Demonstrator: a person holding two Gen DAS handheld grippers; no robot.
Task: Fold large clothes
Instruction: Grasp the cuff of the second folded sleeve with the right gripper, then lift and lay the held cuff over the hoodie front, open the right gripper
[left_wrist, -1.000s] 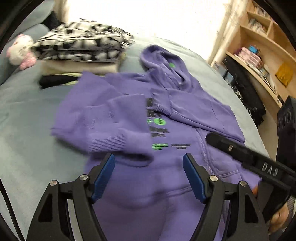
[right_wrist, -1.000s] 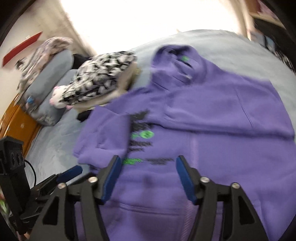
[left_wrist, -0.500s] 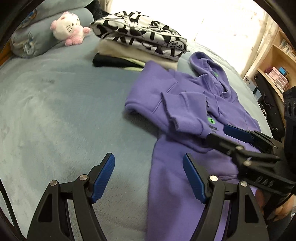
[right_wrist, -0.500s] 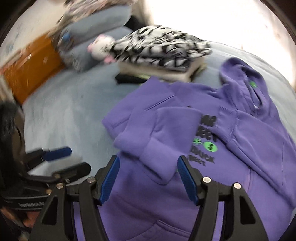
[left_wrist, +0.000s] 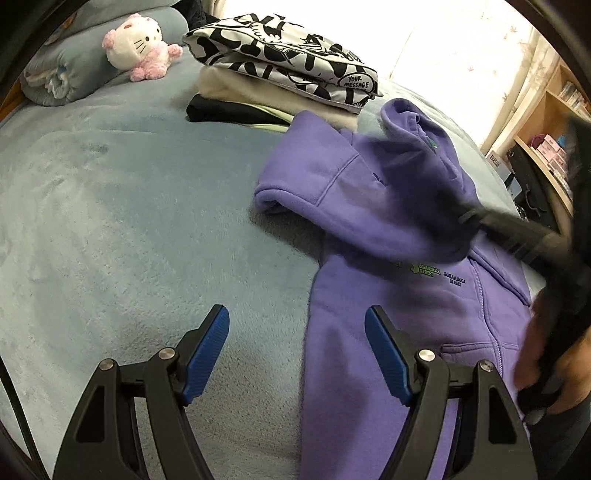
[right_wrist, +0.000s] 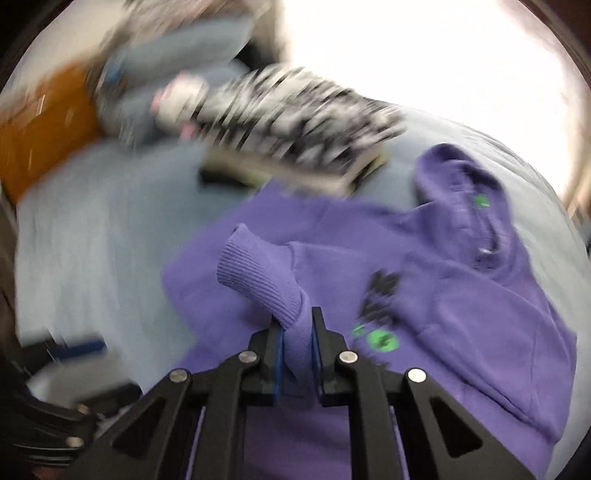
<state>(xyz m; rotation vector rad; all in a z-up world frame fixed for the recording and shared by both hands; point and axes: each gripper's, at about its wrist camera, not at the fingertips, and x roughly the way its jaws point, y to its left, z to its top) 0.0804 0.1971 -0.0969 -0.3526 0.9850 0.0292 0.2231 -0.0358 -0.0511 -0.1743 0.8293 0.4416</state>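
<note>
A wide stretch of bare grey-blue blanket (left_wrist: 122, 229) lies ahead and left of the left gripper (left_wrist: 297, 354), whose blue-padded jaws stand spread with nothing between them. The purple hoodie (left_wrist: 417, 295) lies flat on the blanket ahead and to the right, its near left edge passing under the gripper's right finger. A stack of folded clothes (left_wrist: 280, 77) borders its far side, a plush cat (left_wrist: 135, 44) beyond. The right gripper (right_wrist: 297, 332) pinches the hoodie's ribbed cuff (right_wrist: 266, 280), lifted above the chest.
</note>
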